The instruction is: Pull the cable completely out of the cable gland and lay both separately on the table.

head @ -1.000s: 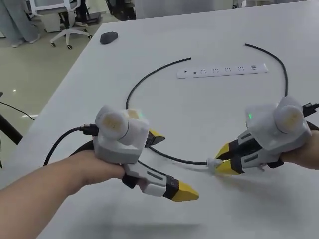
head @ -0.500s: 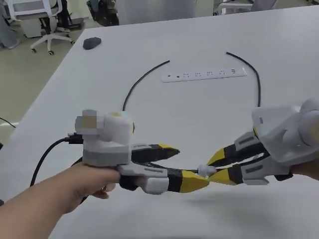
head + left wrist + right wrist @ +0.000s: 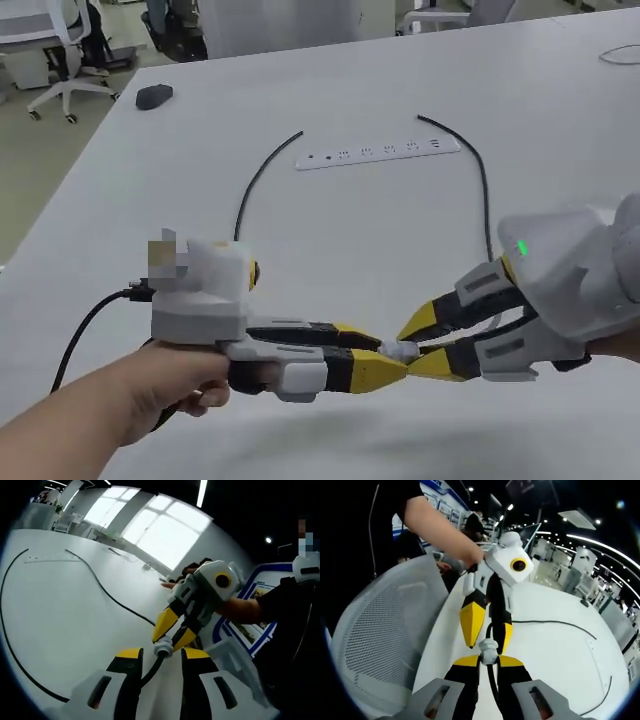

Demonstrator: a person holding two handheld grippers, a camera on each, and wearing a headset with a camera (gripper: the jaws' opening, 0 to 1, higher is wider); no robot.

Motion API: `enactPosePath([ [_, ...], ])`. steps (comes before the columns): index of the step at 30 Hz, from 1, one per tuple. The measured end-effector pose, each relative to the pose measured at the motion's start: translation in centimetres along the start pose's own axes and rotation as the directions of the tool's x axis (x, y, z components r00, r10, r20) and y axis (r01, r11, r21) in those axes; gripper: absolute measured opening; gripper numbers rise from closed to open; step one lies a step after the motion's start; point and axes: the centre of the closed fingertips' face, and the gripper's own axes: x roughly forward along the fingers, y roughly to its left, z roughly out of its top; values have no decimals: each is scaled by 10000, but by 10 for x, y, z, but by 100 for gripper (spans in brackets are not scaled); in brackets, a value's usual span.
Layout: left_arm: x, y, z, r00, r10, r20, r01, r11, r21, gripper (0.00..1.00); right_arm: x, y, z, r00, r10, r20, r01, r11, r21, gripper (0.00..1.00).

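Observation:
The white cable gland hangs above the table with my right gripper shut on it from the right. The black cable runs through the gland and trails over the table in long arcs. My left gripper comes in from the left, tip to tip with the right one. In the left gripper view the cable passes between the jaws of my left gripper, which stand apart, up to the gland. In the right gripper view the gland sits at the tips of my right gripper.
A white power strip lies at the back of the white table, and a dark mouse near its far left corner. The table's left edge drops to the floor, where office chairs stand. A mesh chair is behind the left gripper.
The right gripper has lifted the gland off the table. The left gripper has swung in toward it, and its jaws have narrowed around the cable beside the gland.

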Motion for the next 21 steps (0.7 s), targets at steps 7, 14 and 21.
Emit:
enactPosePath([
  [7, 1, -4, 2, 9996, -268, 3, 268, 9994, 213, 18, -1, 2, -1, 10000, 18, -57, -18, 10000, 9, 7],
  [14, 2, -2, 1, 9996, -286, -54, 288, 9992, 293, 16, -1, 0, -2, 10000, 67, -62, -67, 9999, 97, 7],
  [21, 0, -6, 2, 9994, -312, -128, 323, 9942, 1030, 15, -1, 0, 1, 9998, 159, 87, -162, 9992, 358, 8],
])
